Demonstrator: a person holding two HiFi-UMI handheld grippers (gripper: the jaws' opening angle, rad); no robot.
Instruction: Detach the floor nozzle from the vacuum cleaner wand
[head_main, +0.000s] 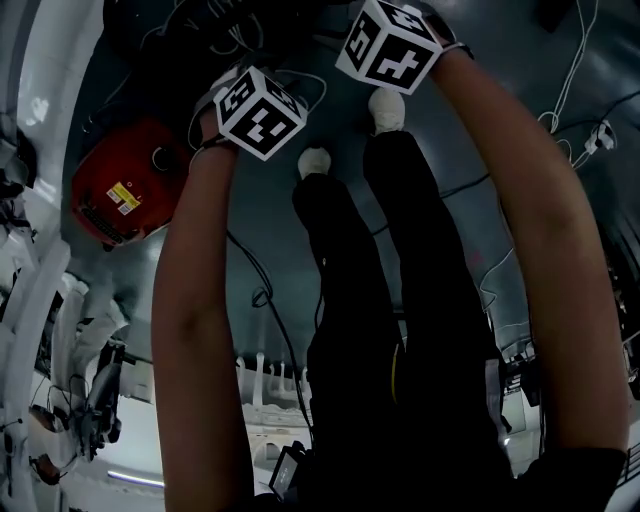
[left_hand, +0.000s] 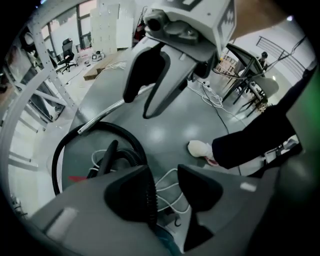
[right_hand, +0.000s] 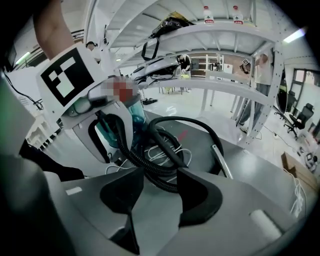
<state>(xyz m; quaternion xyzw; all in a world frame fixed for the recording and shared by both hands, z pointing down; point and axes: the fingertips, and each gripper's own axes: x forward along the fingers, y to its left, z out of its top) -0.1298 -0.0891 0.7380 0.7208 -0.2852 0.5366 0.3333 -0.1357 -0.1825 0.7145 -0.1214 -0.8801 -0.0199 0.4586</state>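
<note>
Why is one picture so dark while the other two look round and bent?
Head view: dim and bluish, the person's legs nearly a black silhouette. Left gripper view: a fisheye circle with black corners, soft glare patches on the floor. Right gripper view: the same bending, the shelves bow into arcs.

Head view: left forearm (head_main: 195, 300) and right forearm (head_main: 545, 250) rise from the lower frame toward top centre, both angled steeply downward. Left hand-held gripper (left_hand: 166, 189), marker cube (head_main: 260, 112) left of centre: jaws apart, pads on nothing. Right hand-held gripper (right_hand: 162, 192), near it at top centre: jaws likewise apart and empty.
</note>
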